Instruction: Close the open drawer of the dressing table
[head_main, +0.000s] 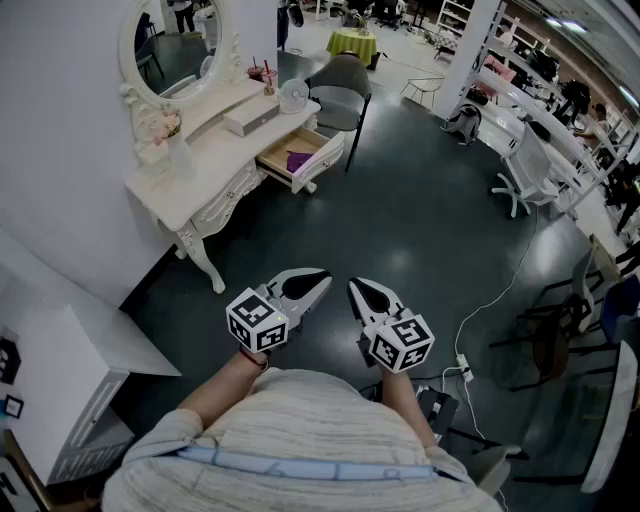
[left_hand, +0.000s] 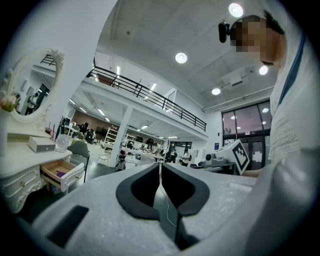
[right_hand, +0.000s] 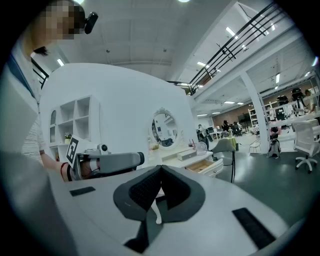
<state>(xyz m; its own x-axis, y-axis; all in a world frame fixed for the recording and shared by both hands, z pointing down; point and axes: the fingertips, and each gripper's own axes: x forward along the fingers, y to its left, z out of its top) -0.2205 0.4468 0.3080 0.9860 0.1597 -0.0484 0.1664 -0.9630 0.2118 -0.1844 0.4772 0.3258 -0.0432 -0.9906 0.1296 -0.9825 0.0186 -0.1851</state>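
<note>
- Drawer (head_main: 300, 158) stands pulled out from the desk's (head_main: 207, 152) front edge, well ahead of me.
- My left hand-held gripper (head_main: 322, 280) and right hand-held gripper (head_main: 354, 288) are both closed, holding nothing.
- Approach step, I judge: next I walk up and push its front.

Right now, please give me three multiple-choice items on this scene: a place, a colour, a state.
1. The open drawer of the dressing table is: A) beside the grey chair; B) far from it; C) on the floor.
2. The item in the drawer is: A) green; B) purple; C) red.
3. The left gripper and right gripper are: A) open; B) gripping the drawer; C) shut, empty.
Key: A, the chair stands next to it; B, purple shows inside; C, both jaw pairs meet on nothing.
</note>
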